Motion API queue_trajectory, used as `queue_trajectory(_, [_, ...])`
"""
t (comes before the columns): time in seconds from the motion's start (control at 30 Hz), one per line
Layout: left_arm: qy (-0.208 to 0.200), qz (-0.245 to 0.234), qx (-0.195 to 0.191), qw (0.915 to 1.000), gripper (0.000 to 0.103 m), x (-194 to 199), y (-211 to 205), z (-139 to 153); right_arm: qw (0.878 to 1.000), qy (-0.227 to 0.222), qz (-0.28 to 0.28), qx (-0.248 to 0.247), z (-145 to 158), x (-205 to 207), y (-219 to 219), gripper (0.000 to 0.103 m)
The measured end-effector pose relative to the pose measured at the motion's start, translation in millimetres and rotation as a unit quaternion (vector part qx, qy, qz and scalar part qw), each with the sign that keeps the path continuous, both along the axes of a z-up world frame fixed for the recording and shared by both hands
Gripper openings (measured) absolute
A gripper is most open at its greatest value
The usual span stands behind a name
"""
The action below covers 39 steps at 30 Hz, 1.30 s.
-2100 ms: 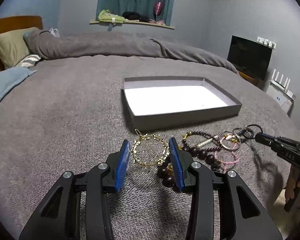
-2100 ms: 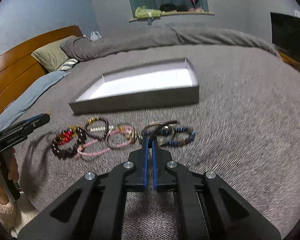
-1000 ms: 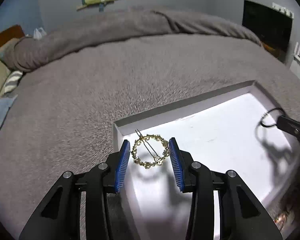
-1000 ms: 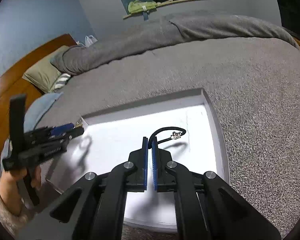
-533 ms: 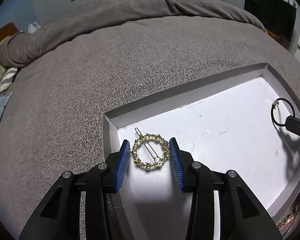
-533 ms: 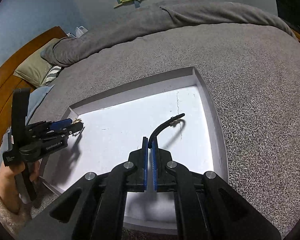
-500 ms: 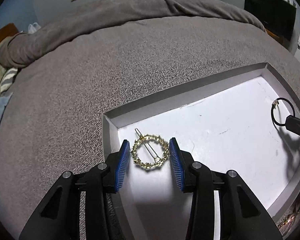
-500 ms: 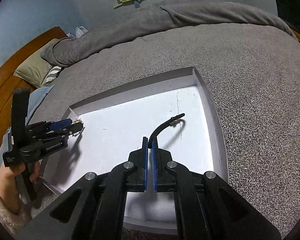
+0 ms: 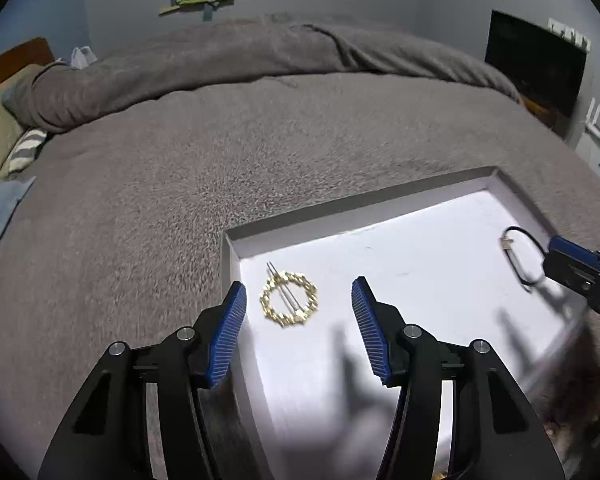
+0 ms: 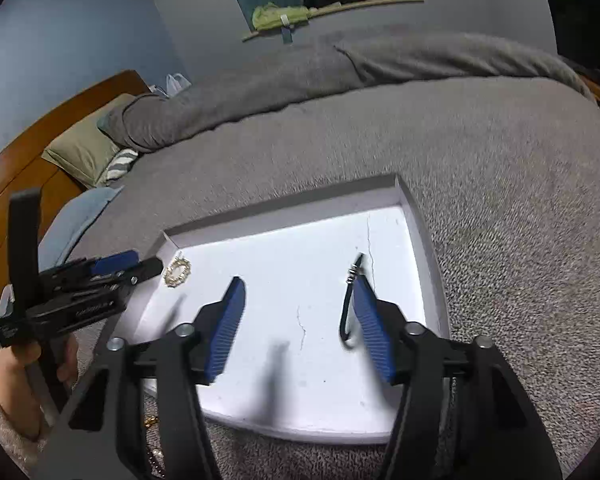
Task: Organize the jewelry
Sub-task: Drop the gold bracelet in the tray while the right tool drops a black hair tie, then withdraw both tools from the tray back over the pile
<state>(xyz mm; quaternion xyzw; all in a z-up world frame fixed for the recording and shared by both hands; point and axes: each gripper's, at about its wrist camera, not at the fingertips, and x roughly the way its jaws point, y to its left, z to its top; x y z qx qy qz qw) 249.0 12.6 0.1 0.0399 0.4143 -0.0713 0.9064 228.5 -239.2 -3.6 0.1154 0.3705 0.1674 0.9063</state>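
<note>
Left wrist view: the left hand-held gripper (image 9: 298,330) stands wide open and empty above the near-left corner of the shallow grey cardboard box with a white floor (image 9: 356,202); the round gold wreath-shaped hair clip (image 9: 289,299) lies flat on that floor between the fingers, apparently set down for storage. Right wrist view: the right hand-held gripper (image 10: 298,330) is likewise spread wide, holding nothing, and the black elastic loop with a small metal charm (image 10: 350,304) lies beside its right finger on the box floor, well apart from the clip, probably to keep pieces separate.
</note>
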Motion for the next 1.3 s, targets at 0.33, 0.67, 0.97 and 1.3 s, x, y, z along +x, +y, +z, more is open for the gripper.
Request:
queue_trajectory(0.33, [-0.049,0.019,-0.037,0.9979,0.08,-75.7,4.7,32.9,0.999,-0.044,0.002,0.014,24.6,-32.0,-13.4,0.089])
queue_trajectory(0.67, [-0.077,0.045,-0.051,0.9947,0.089,-140.3,7.2,37.0,0.997,-0.071,-0.023,0.035,41.2,-74.3,-38.8,0.098])
queue_trajectory(0.97, [-0.1,0.049,-0.039,0.993,0.093,-185.0,0.5,23.9,0.994,-0.098,-0.039,-0.01,30.8,-121.7,-44.4,0.098])
queue_trajectory(1.3, [-0.107,0.029,-0.015,0.9938,0.093,-217.3,-6.6,-7.2,0.992,-0.106,-0.05,-0.051,11.9,-158.8,-53.1,0.098])
